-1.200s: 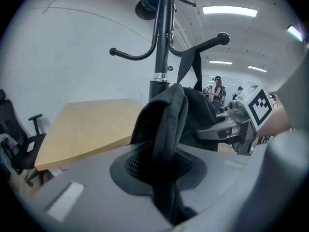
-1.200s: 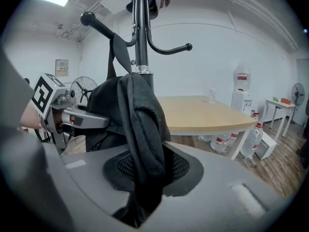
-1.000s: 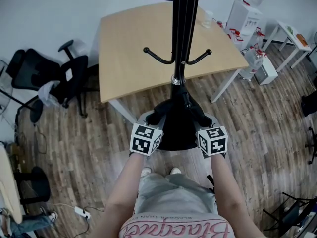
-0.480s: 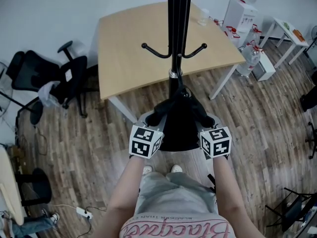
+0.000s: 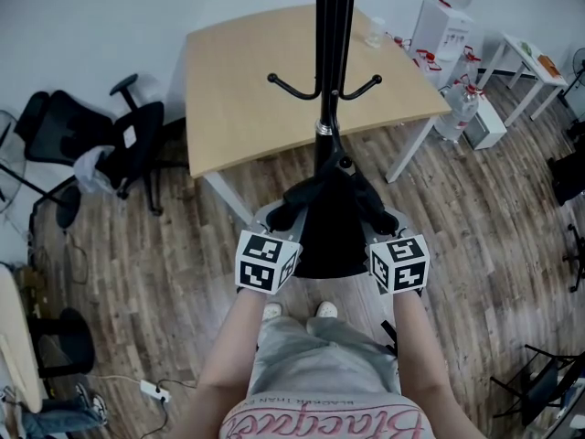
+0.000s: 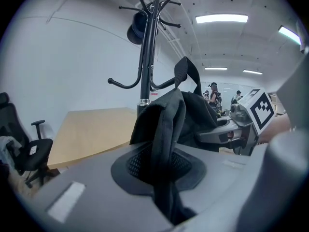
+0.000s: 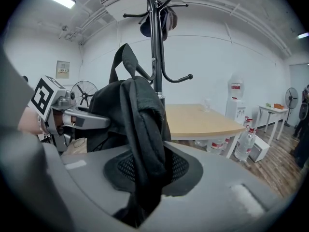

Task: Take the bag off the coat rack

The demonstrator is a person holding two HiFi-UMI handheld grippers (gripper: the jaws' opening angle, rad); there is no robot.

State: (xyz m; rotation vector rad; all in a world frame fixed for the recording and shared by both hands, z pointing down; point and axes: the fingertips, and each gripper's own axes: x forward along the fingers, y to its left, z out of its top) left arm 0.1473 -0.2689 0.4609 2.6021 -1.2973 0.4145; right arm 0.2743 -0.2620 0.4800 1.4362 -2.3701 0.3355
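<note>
In the head view, the left gripper point(image 5: 277, 216) and right gripper point(image 5: 388, 219) flank the black bag point(image 5: 329, 231), which hangs against the rack point(image 5: 331, 71) pole below its low hooks, nearer to us than the bench point(image 5: 238, 90). The pink script on our shirt point(image 5: 320, 423) lies upside down and we cannot read it with confidence. In the left gripper view, the jaws are clamped on a dark fold of the bag, and its top loop point(image 6: 186, 69) stands up beside a hook point(image 6: 166, 84); we cannot tell whether it is clear of the tip. In the right gripper view, the jaws likewise pinch a fold of the bag. To do this step well, we judge both sides should rise evenly until the loop passes the upturned hook tip, then draw toward us without tugging the pole. A wall poster point(image 7: 62, 69) and the red label on the dispenser point(image 7: 235, 98) are too small to read.
</note>
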